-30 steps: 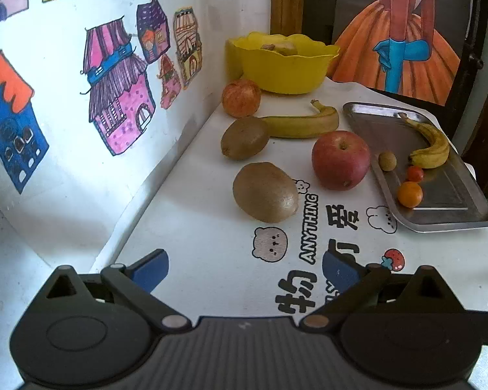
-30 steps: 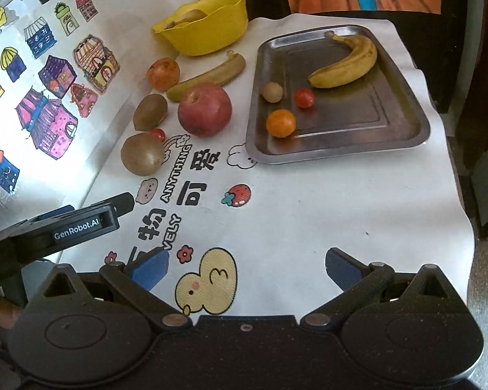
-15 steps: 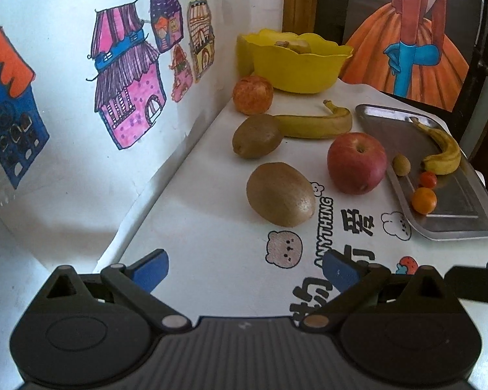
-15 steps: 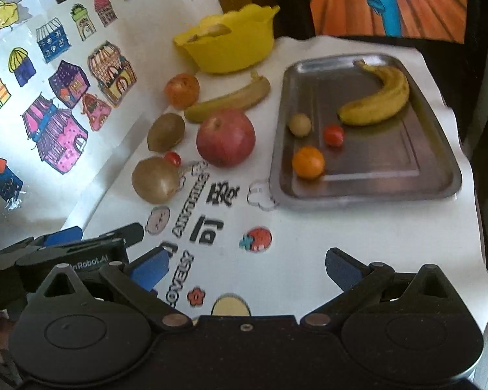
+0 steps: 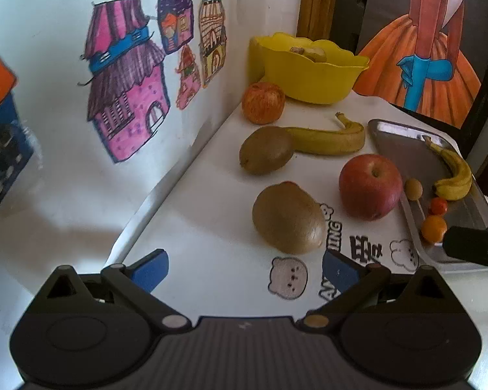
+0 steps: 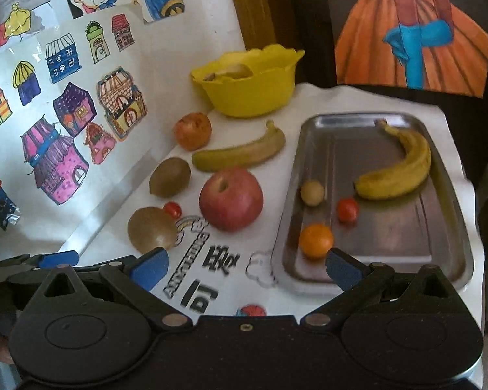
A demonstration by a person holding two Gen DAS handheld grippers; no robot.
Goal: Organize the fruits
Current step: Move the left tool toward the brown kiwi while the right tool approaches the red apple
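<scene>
Right now your left gripper [image 5: 244,268] is spread wide and holds nothing, hovering low over the white printed cloth [image 5: 211,260]. Just beyond its fingertips lies the near kiwi [image 5: 288,219], with a small red tomato [image 6: 172,209] touching its far side. Your right gripper [image 6: 245,268] is likewise spread wide and empty, its right fingertip [image 6: 341,268] over the near rim of the steel tray [image 6: 445,260].

Between the two sits the big red apple [image 6: 231,199], just left of the tray and right of the near kiwi. Farther back, a second kiwi [image 6: 169,177] lies near the wall, touching the end of a loose banana [image 6: 239,156] on the cloth. Behind them an orange-red apple [image 6: 192,131] sits close to the yellow bowl [image 6: 250,94] at the far end; something pale shows inside the bowl, too hidden to name.

In the tray lie a banana [image 6: 398,170] at the far right, a small tan fruit [image 6: 312,192], a cherry tomato [image 6: 347,209] and a small orange [image 6: 315,240] nearest you.
</scene>
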